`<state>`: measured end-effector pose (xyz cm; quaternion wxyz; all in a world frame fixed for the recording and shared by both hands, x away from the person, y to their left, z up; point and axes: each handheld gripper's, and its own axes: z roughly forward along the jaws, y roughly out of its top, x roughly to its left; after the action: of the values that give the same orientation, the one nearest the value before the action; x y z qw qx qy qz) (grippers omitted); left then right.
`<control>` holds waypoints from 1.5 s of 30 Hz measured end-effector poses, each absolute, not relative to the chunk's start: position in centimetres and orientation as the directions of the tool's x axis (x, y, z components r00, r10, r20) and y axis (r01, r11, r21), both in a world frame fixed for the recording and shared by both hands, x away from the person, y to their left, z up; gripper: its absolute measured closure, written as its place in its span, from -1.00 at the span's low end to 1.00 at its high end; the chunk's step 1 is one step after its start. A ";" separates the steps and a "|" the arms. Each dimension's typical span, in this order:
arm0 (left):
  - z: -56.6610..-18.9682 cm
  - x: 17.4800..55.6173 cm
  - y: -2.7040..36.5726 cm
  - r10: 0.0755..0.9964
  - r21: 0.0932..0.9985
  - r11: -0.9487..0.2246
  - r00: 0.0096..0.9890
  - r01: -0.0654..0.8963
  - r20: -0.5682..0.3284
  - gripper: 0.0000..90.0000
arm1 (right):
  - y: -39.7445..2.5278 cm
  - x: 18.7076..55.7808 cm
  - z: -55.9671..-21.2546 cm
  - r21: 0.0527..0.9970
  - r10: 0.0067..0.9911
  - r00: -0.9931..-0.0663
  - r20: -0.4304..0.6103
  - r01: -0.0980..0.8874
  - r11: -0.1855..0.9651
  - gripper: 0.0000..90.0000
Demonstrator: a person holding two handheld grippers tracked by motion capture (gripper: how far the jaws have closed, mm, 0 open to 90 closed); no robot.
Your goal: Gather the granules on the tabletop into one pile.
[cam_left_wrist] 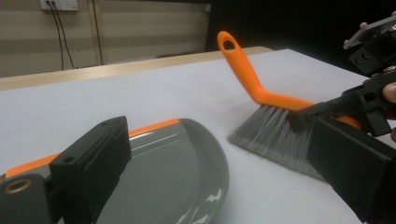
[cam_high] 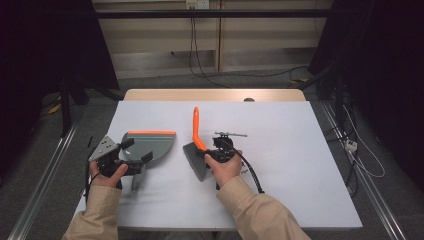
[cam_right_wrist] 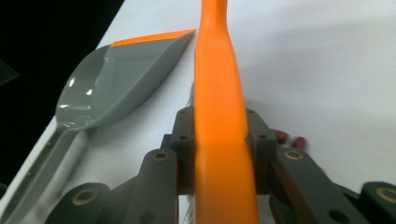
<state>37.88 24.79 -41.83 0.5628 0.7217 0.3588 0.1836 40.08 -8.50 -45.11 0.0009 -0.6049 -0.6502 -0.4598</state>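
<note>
On table (cam_high: pixel 280 150): right gripper (cam_right_wrist: pixel 219 154) clamped on brush (cam_high: pixel 196 145) handle; left gripper (cam_left_wrist: pixel 215 172) wide open over dustpan (cam_high: pixel 150 145), holding nothing. Next, probably: grasp dustpan handle.

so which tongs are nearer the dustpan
Left. The left tongs sit open over the dustpan, at its handle end. The right tongs are off to its right, shut on the brush, which lies apart from the pan.

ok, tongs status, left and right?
Left tongs: open, jaws either side of the dustpan, not clamped.
Right tongs: shut on the brush handle.
</note>
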 end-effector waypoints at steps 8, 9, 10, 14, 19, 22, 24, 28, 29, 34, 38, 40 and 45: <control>-41.8 37.9 24.6 0.724 0.945 -0.112 0.677 0.308 -0.135 -0.86 | -11.1 39.2 -45.2 0.590 0.799 -0.229 0.556 0.786 -0.185 0.57; -41.8 37.9 24.6 0.723 0.945 -0.114 0.678 0.308 -0.134 -0.86 | -11.4 39.1 -45.2 0.588 0.801 -0.224 0.556 0.786 -0.188 0.57; -41.8 37.9 24.6 0.721 0.945 -0.116 0.680 0.306 -0.132 -0.86 | -11.7 39.0 -45.2 0.589 0.803 -0.221 0.553 0.785 -0.190 0.57; -41.8 37.9 24.6 0.722 0.945 -0.115 0.679 0.307 -0.132 -0.86 | -12.6 38.7 -45.1 0.589 0.807 -0.210 0.552 0.784 -0.198 0.57; -41.8 37.8 24.6 0.725 0.946 -0.114 0.676 0.305 -0.131 -0.86 | -13.3 38.3 -45.1 0.591 0.811 -0.203 0.549 0.780 -0.204 0.57; -41.8 37.9 24.6 0.723 0.945 -0.116 0.679 0.305 -0.131 -0.86 | -13.8 38.2 -45.2 0.591 0.810 -0.198 0.552 0.778 -0.212 0.57; -41.8 37.9 24.5 0.724 0.944 -0.115 0.677 0.308 -0.133 -0.86 | -14.0 38.2 -45.2 0.587 0.808 -0.191 0.558 0.778 -0.222 0.57; -41.8 37.9 24.5 0.724 0.944 -0.115 0.677 0.308 -0.133 -0.86 | -14.6 38.1 -45.2 0.583 0.807 -0.184 0.562 0.780 -0.228 0.57; -41.8 37.9 24.5 0.723 0.944 -0.117 0.678 0.308 -0.131 -0.86 | -14.7 38.1 -45.2 0.582 0.807 -0.181 0.562 0.780 -0.230 0.57; -41.8 37.9 24.4 0.723 0.943 -0.120 0.678 0.309 -0.130 -0.86 | -15.4 37.9 -45.1 0.583 0.810 -0.177 0.559 0.778 -0.233 0.57; -41.8 37.9 24.4 0.722 0.944 -0.120 0.679 0.306 -0.128 -0.86 | -16.0 37.8 -45.2 0.581 0.807 -0.170 0.566 0.776 -0.245 0.57; -41.8 37.9 24.3 0.722 0.945 -0.120 0.680 0.305 -0.127 -0.86 | -16.2 37.8 -45.1 0.582 0.807 -0.168 0.566 0.775 -0.247 0.57; -41.9 37.9 24.3 0.722 0.943 -0.125 0.680 0.309 -0.128 -0.86 | -16.3 37.9 -45.1 0.586 0.800 -0.175 0.574 0.770 -0.252 0.57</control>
<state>37.94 24.31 -41.90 0.5584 0.7267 0.3549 0.1849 37.88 -16.33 -45.11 -0.0161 -0.6419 -0.6115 -0.4624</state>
